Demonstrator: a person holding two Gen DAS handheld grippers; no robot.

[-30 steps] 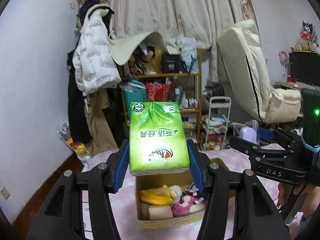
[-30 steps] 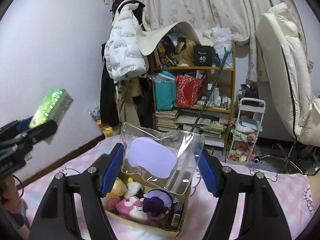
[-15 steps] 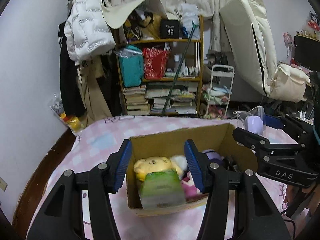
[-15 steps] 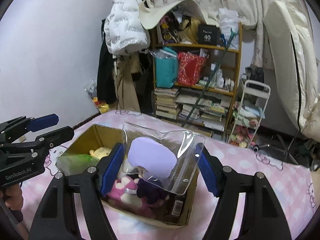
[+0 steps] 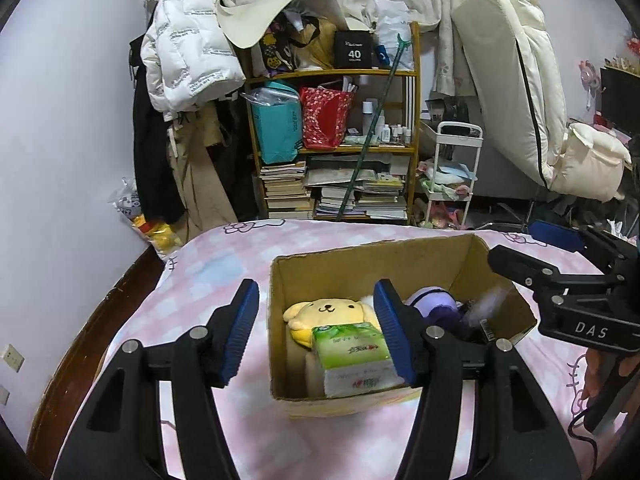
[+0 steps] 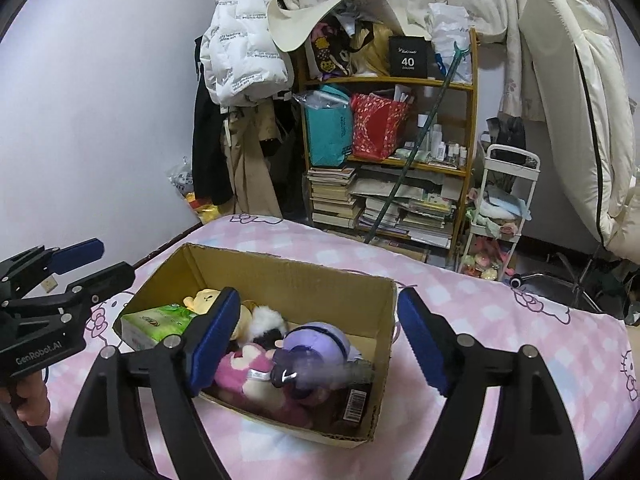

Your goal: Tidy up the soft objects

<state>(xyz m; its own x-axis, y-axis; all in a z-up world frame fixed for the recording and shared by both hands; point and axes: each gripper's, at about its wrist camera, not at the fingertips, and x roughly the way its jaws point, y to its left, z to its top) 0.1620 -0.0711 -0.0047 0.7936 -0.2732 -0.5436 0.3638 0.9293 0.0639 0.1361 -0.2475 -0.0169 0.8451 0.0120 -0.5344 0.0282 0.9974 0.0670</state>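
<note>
Tissue pack (image 5: 352, 354) now inside box (image 5: 384, 258) | pink bedsheet (image 5: 224, 252) | cluttered shelf (image 5: 340, 148)

We see a wooden shelf (image 5: 334, 148) at 12 o'clock: teal bag (image 5: 278, 124) and red bag (image 5: 325, 118) side by side on the middle board, black box marked 40 (image 5: 354, 55) on top, book stacks (image 5: 286, 190) at the bottom. A green pole (image 5: 366, 136) leans across the shelf front. White puffer jacket (image 5: 188, 52) hangs at 11 o'clock. White trolley (image 5: 450, 178) stands just right of the shelf. Cream mattress (image 5: 516, 72) leans at 1 to 2 o'clock. Pink checked bedsheet (image 5: 224, 272) fills the foreground.
</note>
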